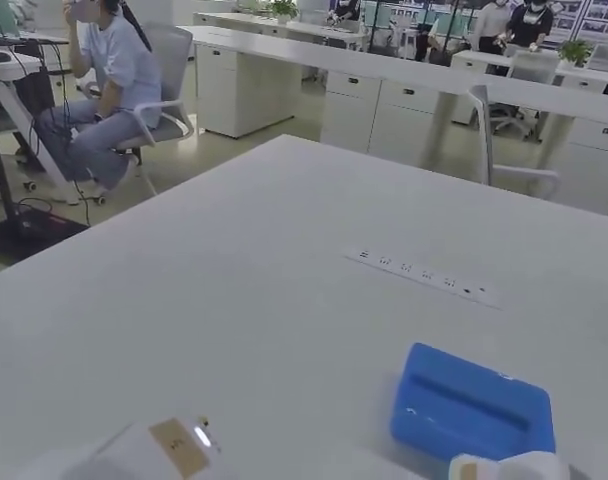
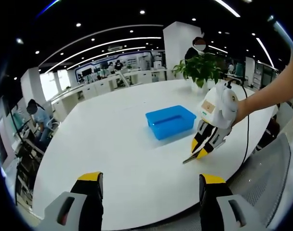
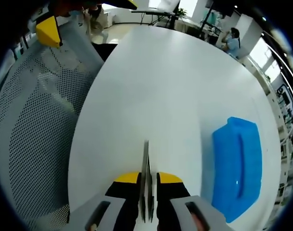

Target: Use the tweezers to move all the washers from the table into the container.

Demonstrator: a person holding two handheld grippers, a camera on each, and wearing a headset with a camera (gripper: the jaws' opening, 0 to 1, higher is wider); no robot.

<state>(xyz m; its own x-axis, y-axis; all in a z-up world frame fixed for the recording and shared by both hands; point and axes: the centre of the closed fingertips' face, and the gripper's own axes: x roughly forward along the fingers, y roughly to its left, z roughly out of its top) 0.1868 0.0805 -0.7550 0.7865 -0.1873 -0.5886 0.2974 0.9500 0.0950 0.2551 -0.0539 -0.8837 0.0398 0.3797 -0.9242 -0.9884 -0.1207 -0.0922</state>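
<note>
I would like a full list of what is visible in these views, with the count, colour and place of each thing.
table: one, white, under everything
container: one, blue, on the table
tweezers: one pair, grey metal, in the right gripper, tips over the table
socket strip: one, white, set in the tabletop beyond the container
mesh chair: one, grey, at the table's edge
potted plant: one, green, at the table's far side
seated person: one, pale clothes, at another desk
hand: one, holding the right gripper
left gripper: one, black and yellow, open
right gripper: one, black and yellow, shut on the tweezers
</note>
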